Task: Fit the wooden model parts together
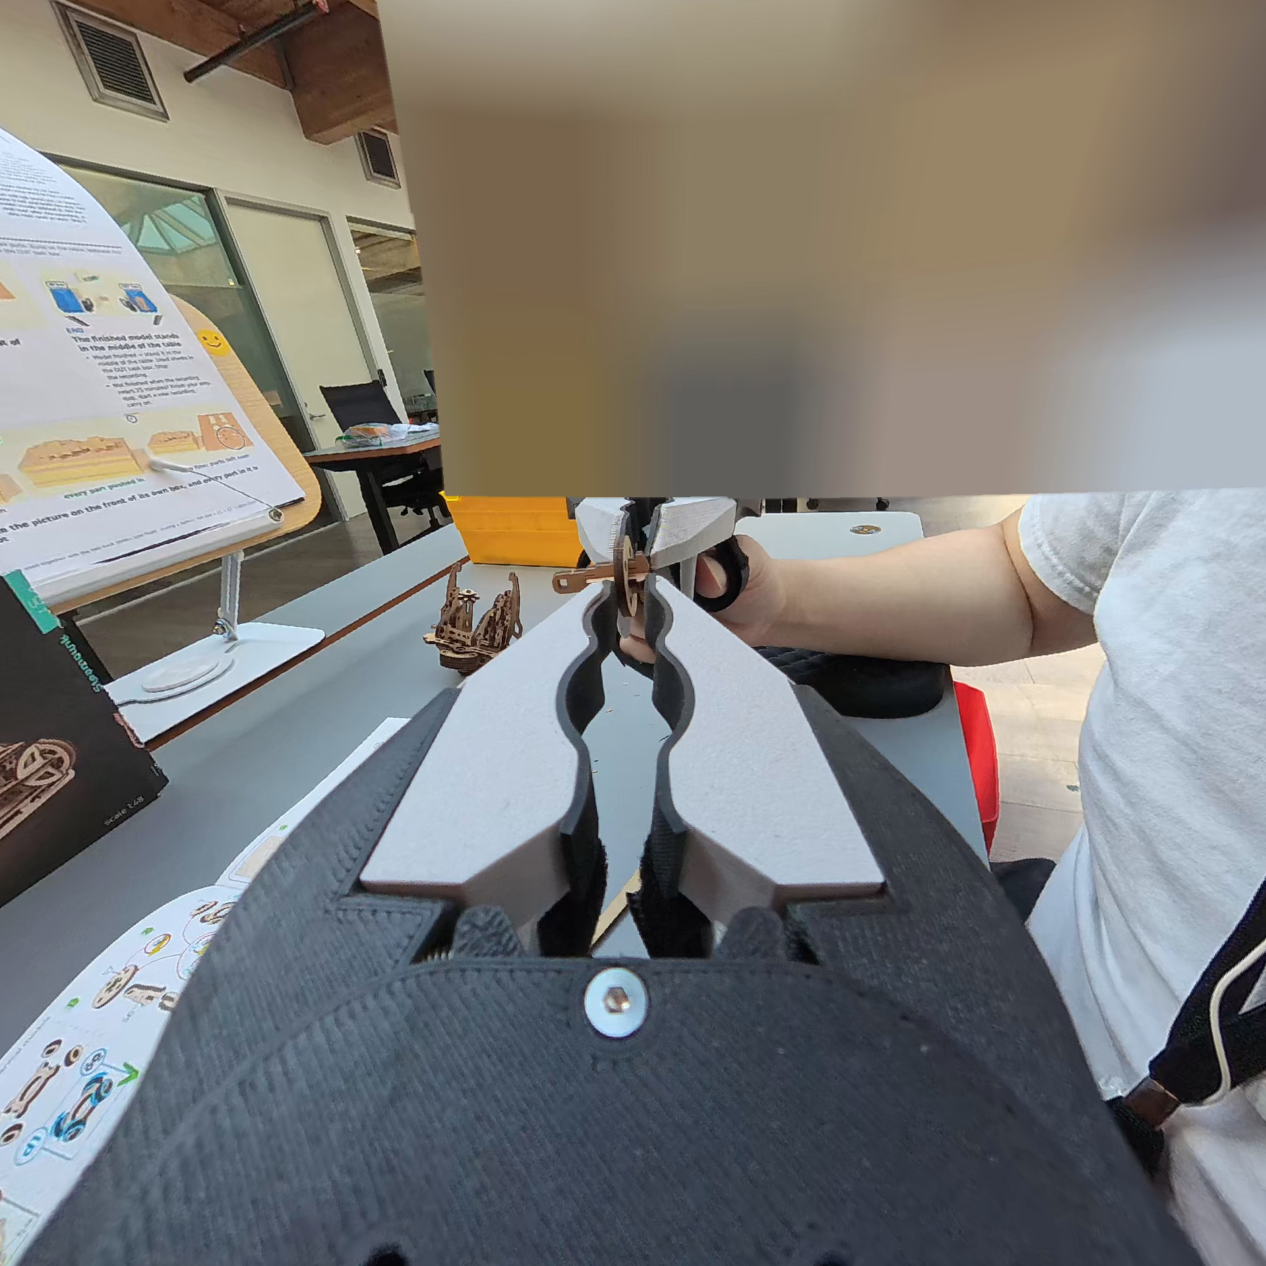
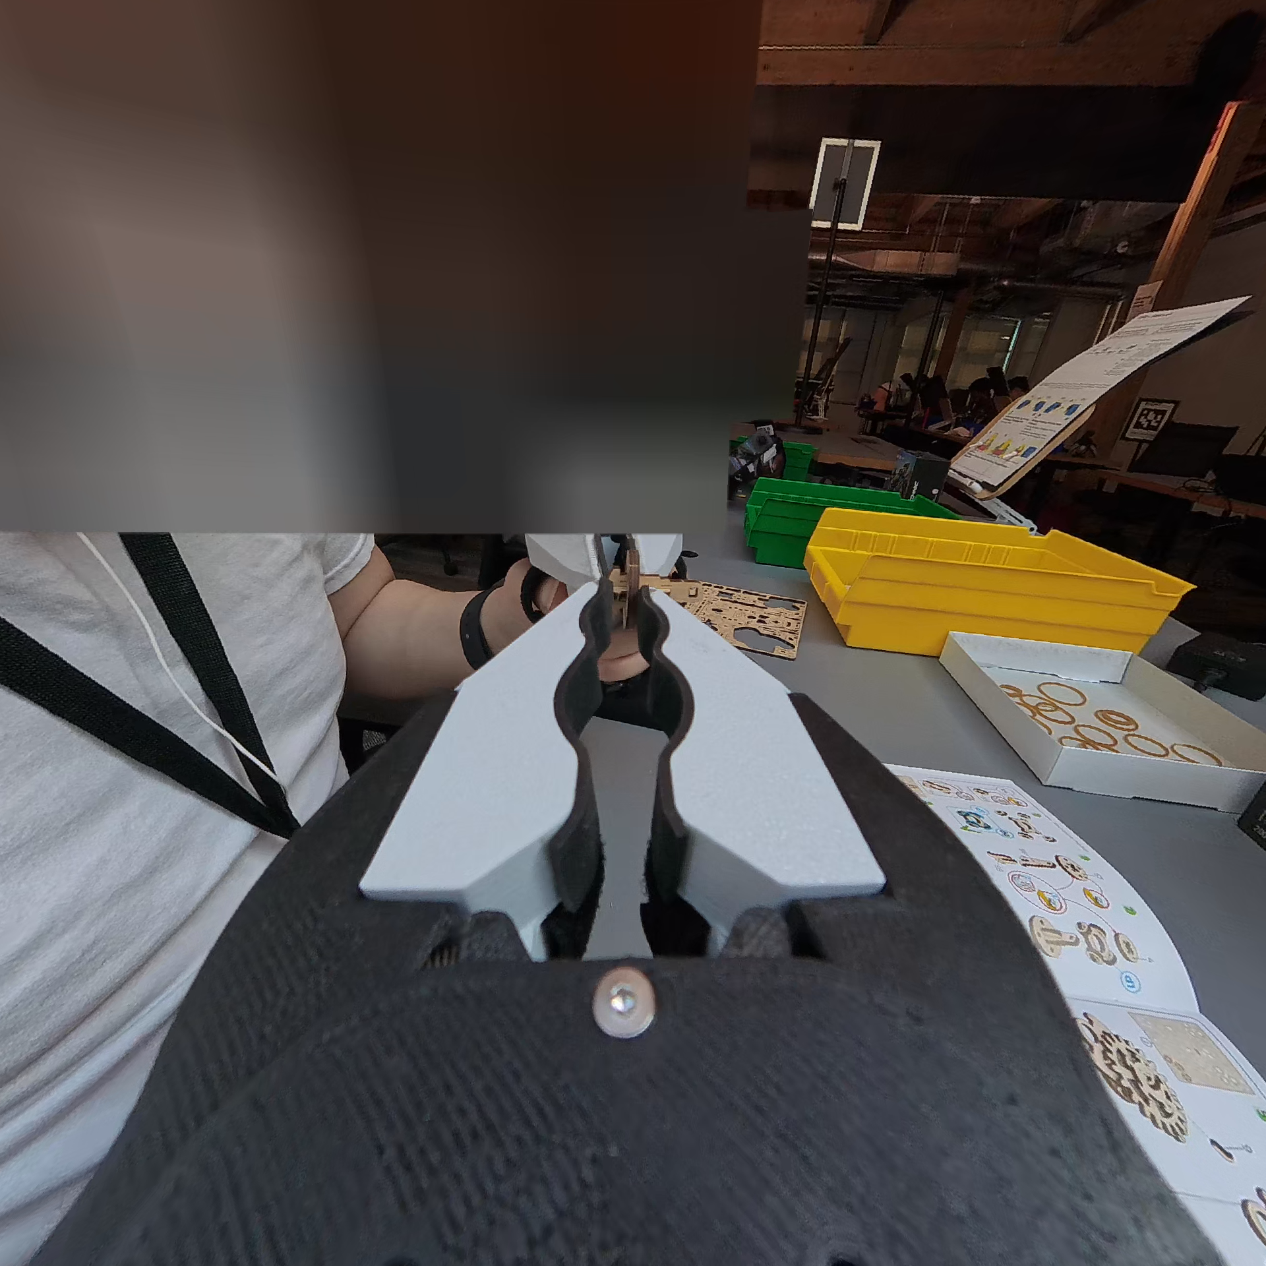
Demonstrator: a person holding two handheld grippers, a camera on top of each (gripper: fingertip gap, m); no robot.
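Wooden disc (image 1: 625,574) and one flat strip (image 1: 588,577): left tongs (image 1: 627,594) pinch disc, right tongs (image 2: 625,594) pinch strip.

Open-plan office workshop, exposed timber ceiling beams (image 2: 993,65), glass partition walls (image 1: 288,301), grey tabletop (image 2: 884,692) with yellow bin (image 2: 986,596), green bin (image 2: 788,514), further desks (image 1: 383,455) behind
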